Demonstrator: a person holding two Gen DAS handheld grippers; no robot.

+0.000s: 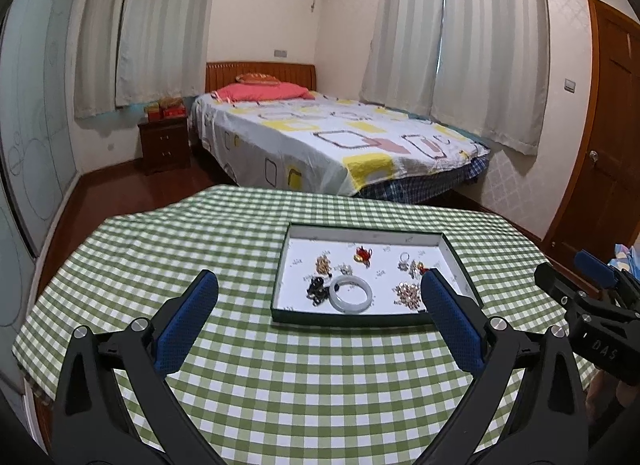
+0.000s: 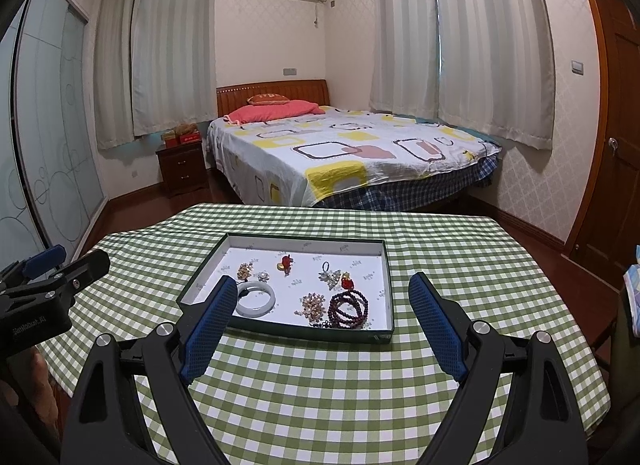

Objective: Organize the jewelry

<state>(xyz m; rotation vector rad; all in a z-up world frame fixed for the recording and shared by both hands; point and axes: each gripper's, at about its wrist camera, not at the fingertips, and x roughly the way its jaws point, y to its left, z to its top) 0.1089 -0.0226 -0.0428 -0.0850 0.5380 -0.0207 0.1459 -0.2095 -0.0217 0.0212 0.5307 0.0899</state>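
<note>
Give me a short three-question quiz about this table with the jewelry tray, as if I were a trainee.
1. True or false: the pale jade-like bangle lies inside the shallow dark-rimmed white tray.
2. Which piece lies nearest the tray's front right corner in the right wrist view?
3. Multiple choice: the left gripper and right gripper are (a) both open and empty, (b) both shut, (c) holding jewelry.

Key: 1 true; 2 the dark red beaded bracelet; 3 a.

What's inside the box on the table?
In the box: a white bangle, dark red beads, a pearl cluster, a red charm and small brooches. The right gripper's finger hides its near left corner.
</note>
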